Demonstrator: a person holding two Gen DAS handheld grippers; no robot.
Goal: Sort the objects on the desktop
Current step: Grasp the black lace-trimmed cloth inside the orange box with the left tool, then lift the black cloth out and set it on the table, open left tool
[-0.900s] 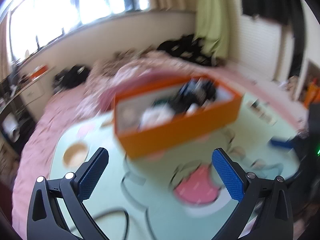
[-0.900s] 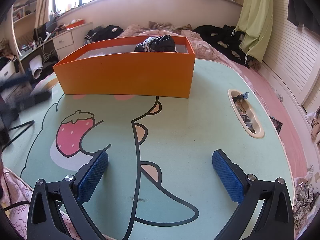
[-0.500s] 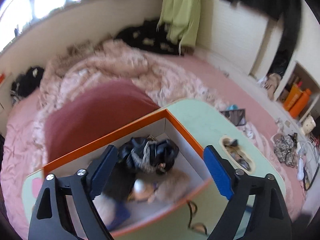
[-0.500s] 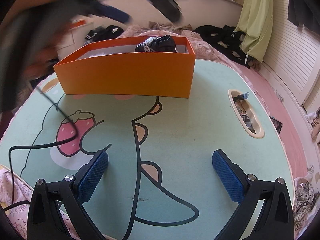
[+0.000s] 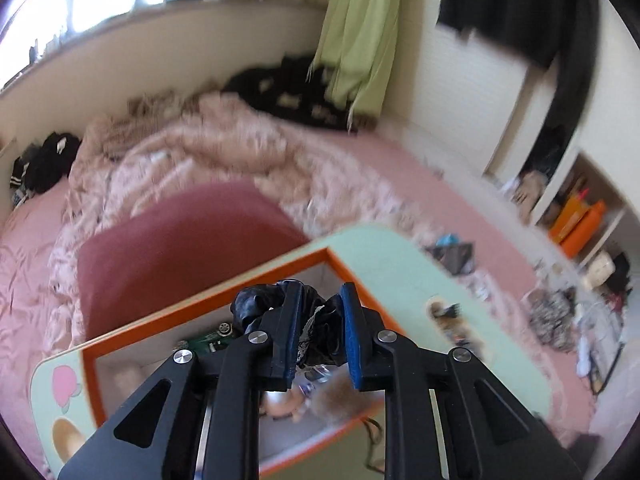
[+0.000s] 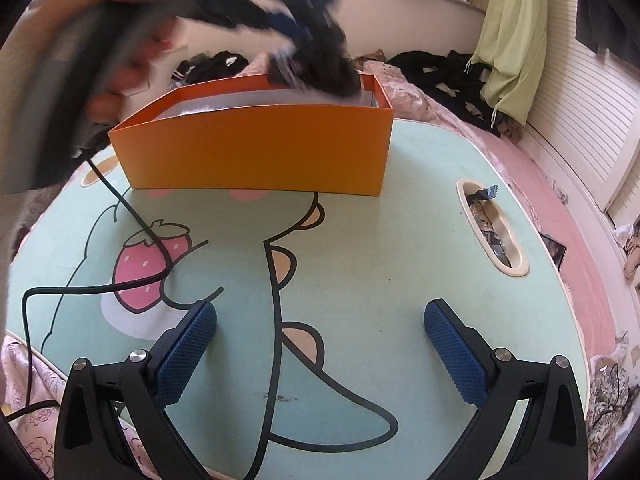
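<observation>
two tongs differ: left tongs [image 5: 318,326] clamp a black fabric bundle [image 5: 256,306] inside the orange box [image 6: 256,156]; right tongs [image 6: 320,344] gape empty above the surface [image 6: 400,240]. next, probably lift it clear.

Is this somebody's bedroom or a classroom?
Most likely a bedroom. A bed with a rumpled pink blanket fills the room behind the cartoon table, dark clothes lie heaped on the bed, and a green curtain hangs by the window.
</observation>
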